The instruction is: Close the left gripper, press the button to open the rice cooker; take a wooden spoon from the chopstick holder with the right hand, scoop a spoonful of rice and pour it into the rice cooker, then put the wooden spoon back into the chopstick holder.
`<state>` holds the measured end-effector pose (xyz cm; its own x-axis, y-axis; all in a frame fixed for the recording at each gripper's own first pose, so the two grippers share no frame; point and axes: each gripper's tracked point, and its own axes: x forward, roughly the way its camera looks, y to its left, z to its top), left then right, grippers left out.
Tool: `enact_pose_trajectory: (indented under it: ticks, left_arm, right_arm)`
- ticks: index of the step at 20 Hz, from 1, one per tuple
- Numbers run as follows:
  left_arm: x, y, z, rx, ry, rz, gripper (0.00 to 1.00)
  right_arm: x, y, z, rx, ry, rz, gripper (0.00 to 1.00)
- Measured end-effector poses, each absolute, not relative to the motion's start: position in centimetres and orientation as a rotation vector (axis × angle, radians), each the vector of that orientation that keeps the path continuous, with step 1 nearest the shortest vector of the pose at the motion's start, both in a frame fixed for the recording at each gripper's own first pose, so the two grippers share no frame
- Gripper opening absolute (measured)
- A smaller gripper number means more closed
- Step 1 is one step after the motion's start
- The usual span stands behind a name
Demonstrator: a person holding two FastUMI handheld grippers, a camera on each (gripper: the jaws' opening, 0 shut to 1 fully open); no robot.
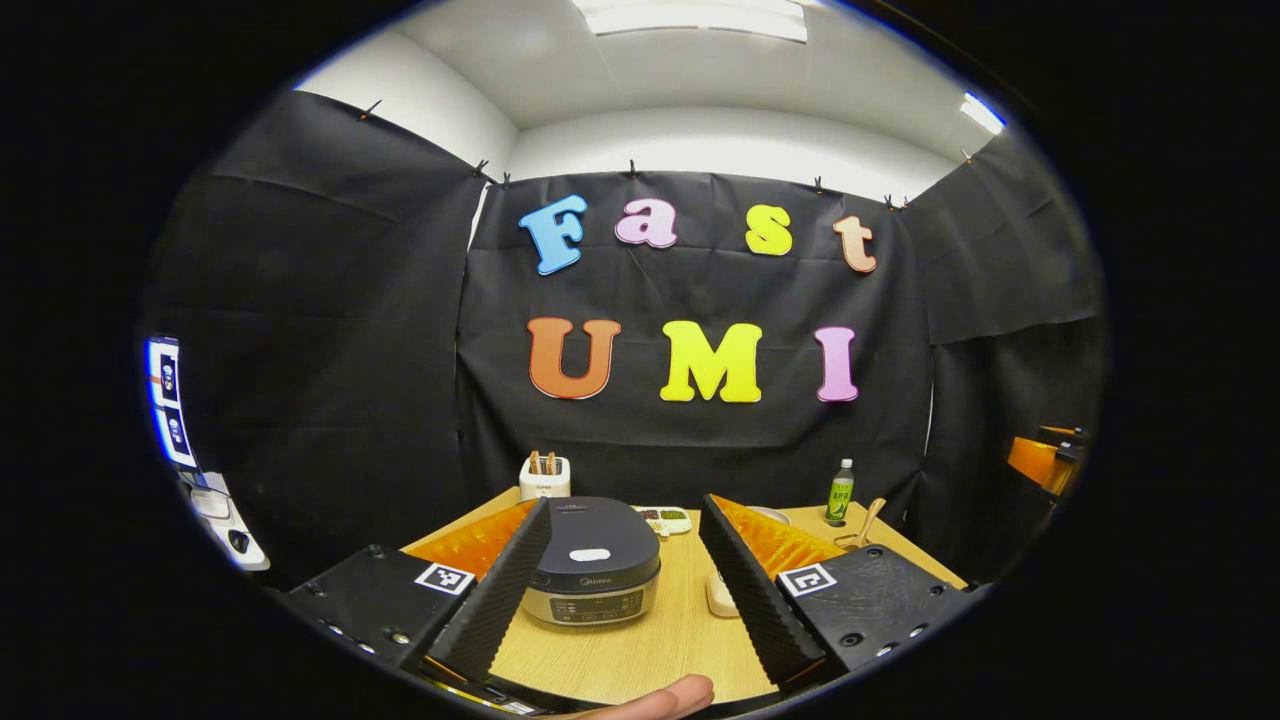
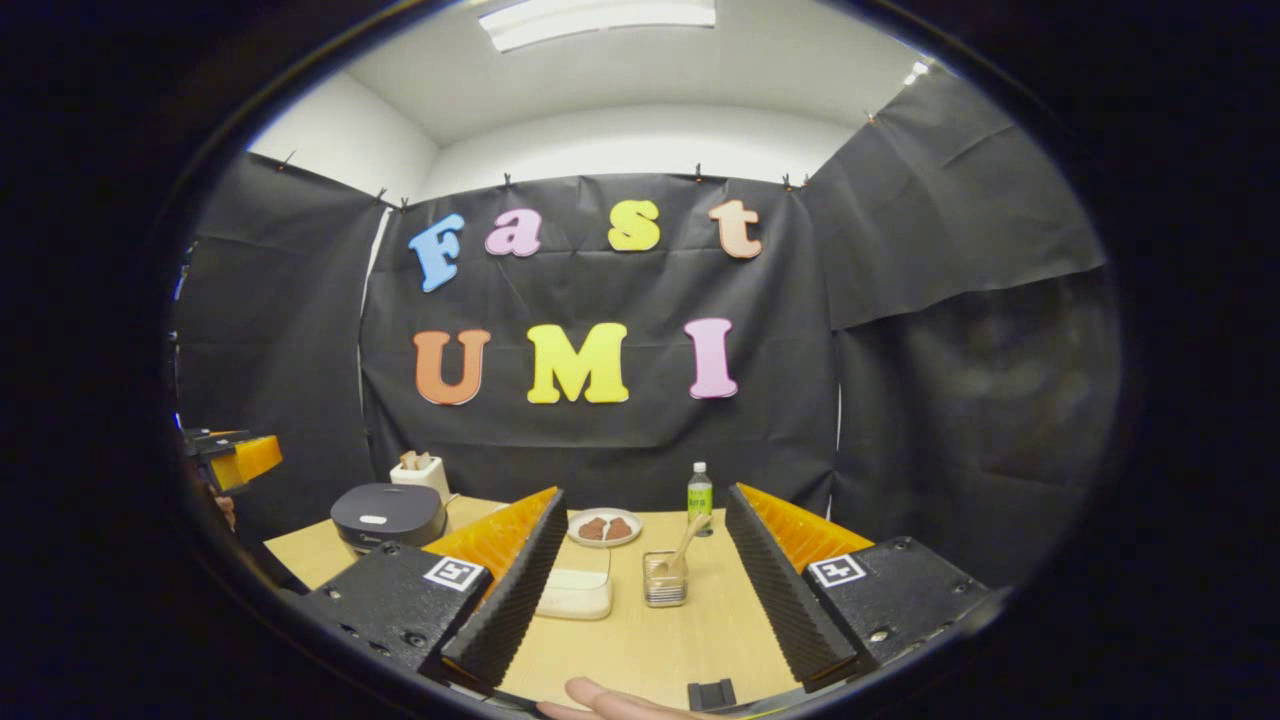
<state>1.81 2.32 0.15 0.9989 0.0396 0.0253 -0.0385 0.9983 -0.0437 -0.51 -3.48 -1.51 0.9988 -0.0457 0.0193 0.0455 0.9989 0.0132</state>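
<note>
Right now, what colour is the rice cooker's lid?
The rice cooker has a dark grey lid over a silvery base, best seen in the left gripper view.

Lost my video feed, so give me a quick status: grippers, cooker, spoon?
Left gripper open, right gripper open, both empty. Rice cooker lid shut. Wooden spoon in its holder. Nothing in the way.

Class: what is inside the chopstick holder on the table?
A wooden spoon stands tilted in the chopstick holder, handle leaning out over the rim. Its bowl is too small to make out behind the holder's wall.
</note>
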Motion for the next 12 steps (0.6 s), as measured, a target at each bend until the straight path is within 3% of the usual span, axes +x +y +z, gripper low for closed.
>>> enact_pose_trajectory:
  ticks: [4, 5, 6, 7, 9, 10, 11, 12]
  left_arm:
    - [4.1, 2.9, -0.8, -0.041, 0.01, 0.035, 0.94]
    - [4.7, 3.2, -1.0, -0.034, 0.022, 0.038, 0.87]
    - [5.4, 3.5, -1.3, -0.025, 0.028, 0.043, 0.73]
    - [6.1, 3.4, -1.6, -0.017, 0.038, 0.041, 0.77]
    - [7.5, 3.7, -2.5, -0.006, 0.068, 0.032, 0.68]
    - [8.2, 3.9, -3.0, -0.007, 0.083, 0.032, 0.53]
    - [8.7, 4.4, -3.5, -0.01, 0.103, 0.039, 0.5]
    - [9.3, 4.9, -4.4, -0.012, 0.128, 0.054, 0.57]
  right_arm:
    - [-0.3, -3.1, -2.8, 0.001, -0.005, -0.029, 0.99]
    - [-0.3, -3.0, -3.0, 0.003, -0.004, -0.022, 1.0]
    - [-0.1, -3.1, -3.3, 0.008, -0.003, -0.019, 1.0]
    - [0.0, -3.3, -3.4, 0.011, -0.002, -0.019, 1.0]
    - [0.3, -3.8, -3.8, 0.017, -0.001, -0.023, 1.0]
    - [0.5, -4.1, -4.1, 0.019, 0.003, -0.025, 0.99]
    - [0.5, -4.3, -4.4, 0.021, 0.005, -0.024, 1.0]
    - [0.7, -4.6, -4.7, 0.02, 0.008, -0.027, 1.0]
